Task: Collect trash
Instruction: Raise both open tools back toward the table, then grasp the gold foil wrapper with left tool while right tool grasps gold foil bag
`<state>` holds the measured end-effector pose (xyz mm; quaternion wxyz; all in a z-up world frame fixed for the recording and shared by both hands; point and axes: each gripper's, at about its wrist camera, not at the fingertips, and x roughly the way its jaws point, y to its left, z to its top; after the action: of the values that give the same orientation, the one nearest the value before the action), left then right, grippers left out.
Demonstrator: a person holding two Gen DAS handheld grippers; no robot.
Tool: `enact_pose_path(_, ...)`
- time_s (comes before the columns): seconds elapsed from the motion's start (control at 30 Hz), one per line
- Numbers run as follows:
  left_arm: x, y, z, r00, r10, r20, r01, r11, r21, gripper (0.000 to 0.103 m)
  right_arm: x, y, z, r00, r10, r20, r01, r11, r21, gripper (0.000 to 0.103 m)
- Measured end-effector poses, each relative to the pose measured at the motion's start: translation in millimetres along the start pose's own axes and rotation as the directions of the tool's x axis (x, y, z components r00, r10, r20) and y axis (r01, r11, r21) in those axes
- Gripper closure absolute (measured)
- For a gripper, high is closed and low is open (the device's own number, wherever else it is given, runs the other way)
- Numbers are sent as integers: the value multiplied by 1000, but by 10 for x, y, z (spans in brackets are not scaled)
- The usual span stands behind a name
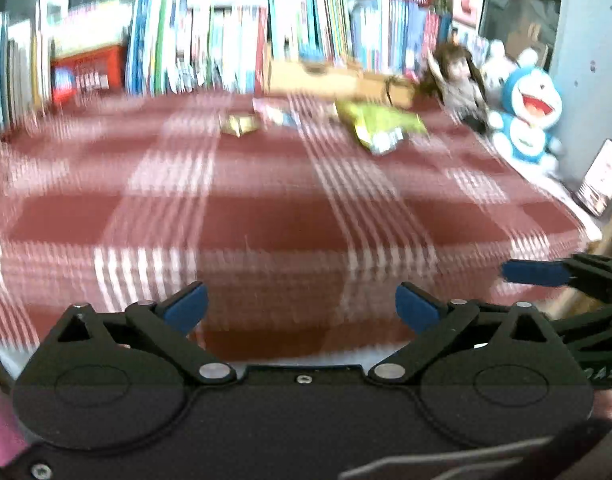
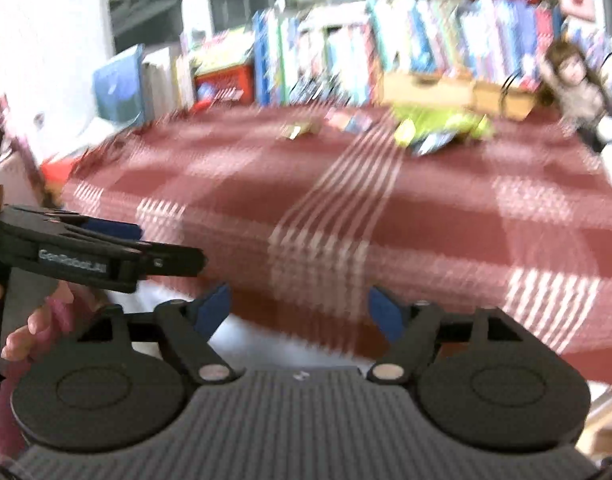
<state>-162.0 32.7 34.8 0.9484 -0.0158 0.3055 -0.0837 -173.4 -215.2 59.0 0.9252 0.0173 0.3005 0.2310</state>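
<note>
Low in the frame, the left gripper (image 1: 301, 306) stood wide open and empty, as did the right gripper (image 2: 298, 307). Beyond them, the green snack bag (image 1: 379, 125) lay at upper right on the red checked cloth (image 1: 266, 216), the gold wrapper (image 1: 238, 123) left of it. Both looked light, crinkly and slippery; a pinched loose edge should hold best.
</note>
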Motion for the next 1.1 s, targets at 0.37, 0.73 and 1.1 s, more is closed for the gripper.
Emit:
enact_pose_path(0.37, 669, 251, 891, 992, 47, 116, -42, 998, -43, 1, 303, -848, 752, 982, -143, 123, 118, 974, 192, 5)
enact_pose_path(0.73, 1753, 504, 1529, 980, 100, 174, -98, 995, -19, 1, 1166, -1597, 1354, 989, -142, 51, 106, 894, 435, 1)
enact_pose_path(1.1, 2534, 452, 1502, 979, 146, 143, -165, 977, 133, 1, 2093, -1907, 1522, 986, -147, -74, 164, 828, 536, 1)
